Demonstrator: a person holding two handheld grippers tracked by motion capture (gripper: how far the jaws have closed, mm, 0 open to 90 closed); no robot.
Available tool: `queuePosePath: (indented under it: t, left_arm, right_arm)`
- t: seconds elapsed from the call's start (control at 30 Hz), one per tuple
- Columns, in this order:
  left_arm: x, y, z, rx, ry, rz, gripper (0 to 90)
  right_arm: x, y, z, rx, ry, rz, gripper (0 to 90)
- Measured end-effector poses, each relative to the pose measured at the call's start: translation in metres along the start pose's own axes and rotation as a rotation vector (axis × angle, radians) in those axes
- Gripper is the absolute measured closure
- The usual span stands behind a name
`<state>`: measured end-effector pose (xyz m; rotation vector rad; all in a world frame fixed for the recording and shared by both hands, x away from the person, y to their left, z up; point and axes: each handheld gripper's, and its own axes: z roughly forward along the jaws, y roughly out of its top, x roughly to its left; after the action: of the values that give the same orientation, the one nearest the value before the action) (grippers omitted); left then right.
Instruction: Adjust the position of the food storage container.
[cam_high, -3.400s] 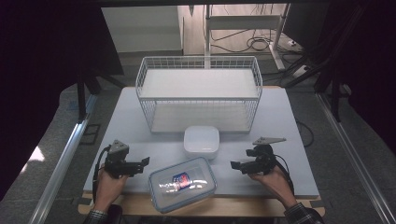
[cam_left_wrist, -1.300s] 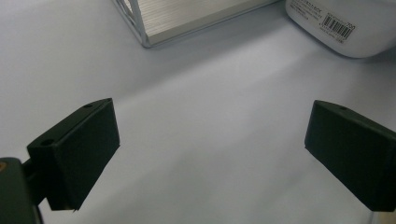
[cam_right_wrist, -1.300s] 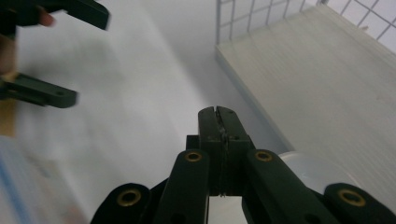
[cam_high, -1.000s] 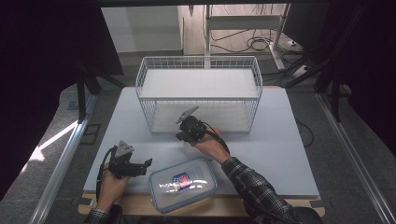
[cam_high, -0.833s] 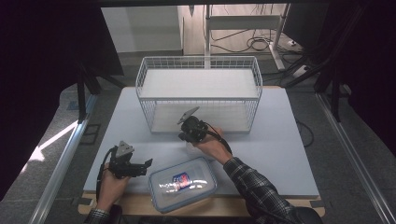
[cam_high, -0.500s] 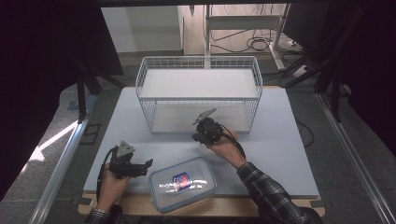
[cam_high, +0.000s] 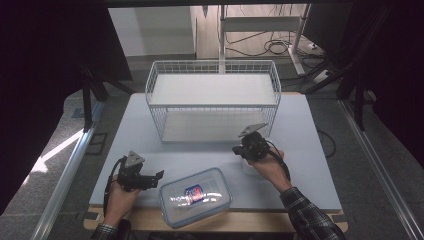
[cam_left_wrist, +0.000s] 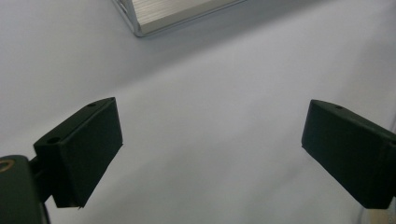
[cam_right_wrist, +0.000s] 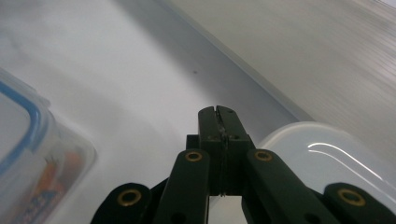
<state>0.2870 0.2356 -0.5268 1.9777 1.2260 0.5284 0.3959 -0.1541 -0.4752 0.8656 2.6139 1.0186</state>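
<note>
My right gripper (cam_high: 242, 148), jaws pressed together on nothing, rests beside the small white box (cam_right_wrist: 327, 154) near the wire basket (cam_high: 212, 100). My left gripper (cam_high: 150, 177) waits wide open by the clear lidded container (cam_high: 196, 196). Nothing is lifted yet, so I judge the work barely begun.

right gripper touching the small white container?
Cannot tell. In the right gripper view the shut right gripper sits beside the white container, its body overlapping the rim. In the high view the hand covers that spot.
</note>
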Motion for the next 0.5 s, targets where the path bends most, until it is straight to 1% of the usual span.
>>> queuePosePath:
  t: [0.17,0.3,0.37,0.43,0.47,0.5]
  left_arm:
    - [0.000,0.000,-0.001,0.002,-0.001,-0.004,5.7]
    - [0.001,0.001,-0.002,0.009,-0.012,-0.008,6.3]
    - [0.000,0.001,-0.003,0.015,-0.017,-0.009,6.3]
    - [0.000,0.001,-0.004,0.023,-0.020,-0.003,6.2]
    - [0.000,0.002,-0.004,0.033,-0.022,0.002,6.2]
    - [0.000,0.002,-0.005,0.042,-0.029,0.010,6.1]
  right_arm:
    - [-0.013,-0.015,-0.014,-0.016,-0.034,0.036,89.4]
    - [-0.024,-0.028,-0.028,-0.024,-0.068,0.070,89.4]
    - [-0.027,-0.031,-0.031,-0.025,-0.075,0.079,89.4]
    - [-0.035,-0.040,-0.040,-0.030,-0.097,0.107,89.4]
    - [-0.035,-0.040,-0.040,-0.030,-0.097,0.107,89.4]
    - [-0.037,-0.043,-0.042,-0.035,-0.100,0.119,89.4]
